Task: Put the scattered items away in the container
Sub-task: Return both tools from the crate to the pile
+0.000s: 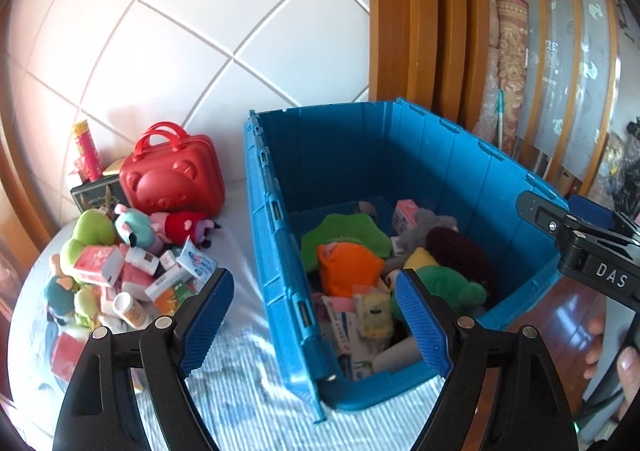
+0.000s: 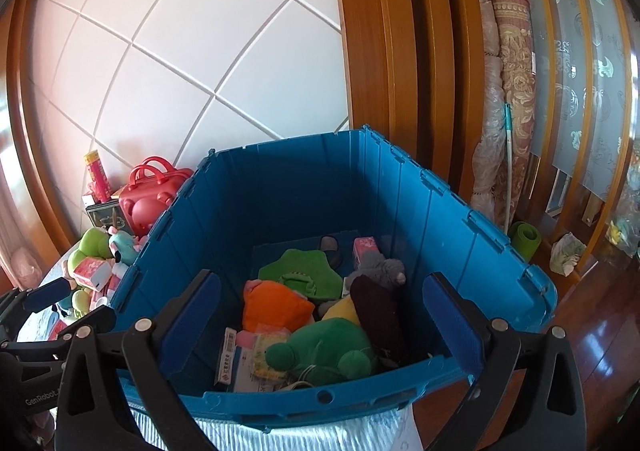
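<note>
A: What is everything sitting on?

B: A bed with a blue-and-white striped sheet (image 1: 240, 403); the right wrist view shows the same sheet (image 2: 280, 435) under the near wall of the bin.

A: What lies directly on it?

B: 1 blue plastic bin (image 1: 276, 259), open at the top, standing at the bed's right side. To its left, apart from it, a heap of plush toys and small boxes (image 1: 120, 275) rests on the sheet.

A: And behind the heap?

B: 1 red bear-face case (image 1: 172, 179) stands upright near the wall, touching the heap's far edge. Just left of it sits a dark box (image 1: 96, 197). Past the bed's right edge, wooden floor (image 1: 560, 315).
</note>
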